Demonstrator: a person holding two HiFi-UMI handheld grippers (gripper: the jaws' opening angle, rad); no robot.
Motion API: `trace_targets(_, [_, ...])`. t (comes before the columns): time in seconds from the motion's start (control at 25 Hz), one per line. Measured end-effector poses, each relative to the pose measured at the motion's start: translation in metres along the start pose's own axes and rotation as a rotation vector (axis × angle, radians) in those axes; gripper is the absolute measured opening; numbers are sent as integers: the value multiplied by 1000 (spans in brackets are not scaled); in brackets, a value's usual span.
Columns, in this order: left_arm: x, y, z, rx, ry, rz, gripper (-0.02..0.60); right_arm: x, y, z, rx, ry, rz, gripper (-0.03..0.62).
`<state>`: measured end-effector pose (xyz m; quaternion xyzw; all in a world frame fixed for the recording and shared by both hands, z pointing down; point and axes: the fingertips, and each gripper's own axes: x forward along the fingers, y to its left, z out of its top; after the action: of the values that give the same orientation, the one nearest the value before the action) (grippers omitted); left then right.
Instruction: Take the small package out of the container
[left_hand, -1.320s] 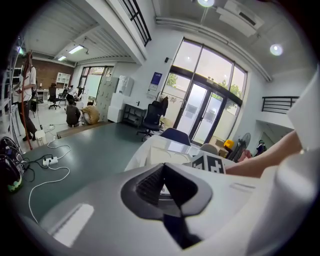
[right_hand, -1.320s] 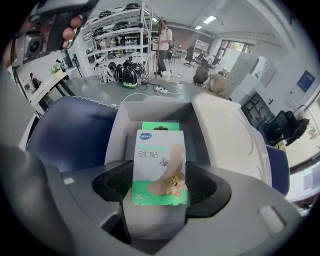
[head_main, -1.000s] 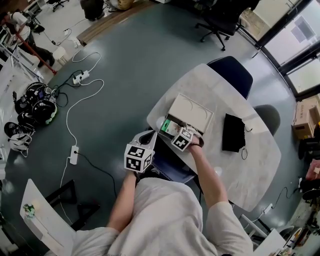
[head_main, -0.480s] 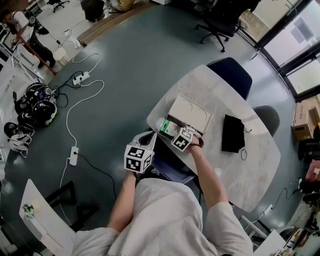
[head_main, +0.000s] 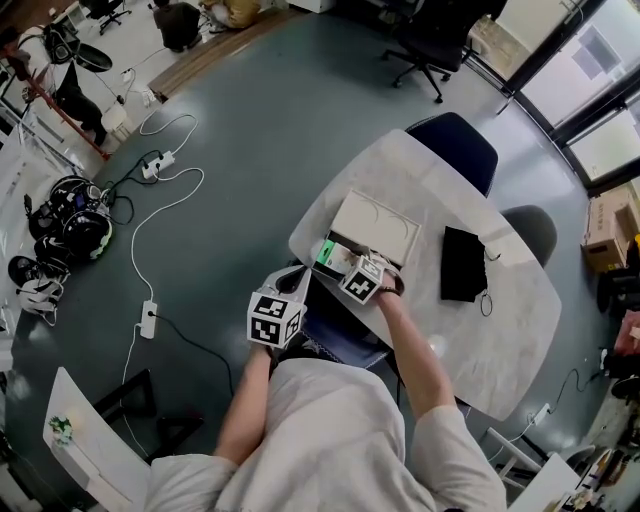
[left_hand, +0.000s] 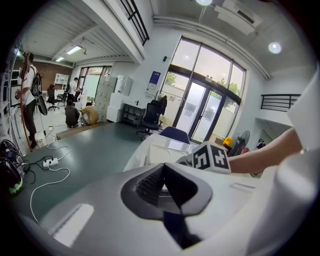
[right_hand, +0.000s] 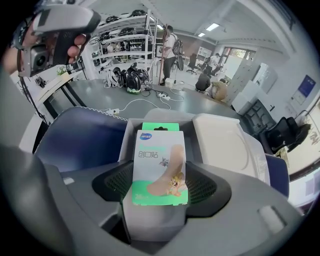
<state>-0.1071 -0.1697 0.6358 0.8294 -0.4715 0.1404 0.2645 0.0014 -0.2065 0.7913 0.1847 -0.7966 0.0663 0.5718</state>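
Grey-green floor (head_main: 255, 125), white table (head_main: 500, 330), glass doors (left_hand: 200, 117)

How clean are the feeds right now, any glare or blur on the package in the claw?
Right gripper view: small package sharp and evenly lit between the right claw jaws, no glare; edges bend, corners go dark. Left gripper view: windows bright, left claw soft up close. Head view: strong wide-angle warp, package tiny.

Black pouch (head_main: 463, 264) lies on pale table (head_main: 500, 335); blue chair (head_main: 455, 145) beside.
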Motion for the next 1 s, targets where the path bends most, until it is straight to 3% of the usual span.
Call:
trace_targets(0.36, [4,0,4,17,11,-2,54,-13,-1,9,-15,-64,-2,325])
trace_targets(0.6, [6,5,10,17,9,5,54,-35,-11,27,1,-149,-50,325])
trace_targets(0.8, [8,7,15,25,9,8,54,-51,-15,35,70,-221,-78,325])
trace_targets(1.0, [11,6,19,39,9,8,54,-72,-14,40,208,-337,-94,325])
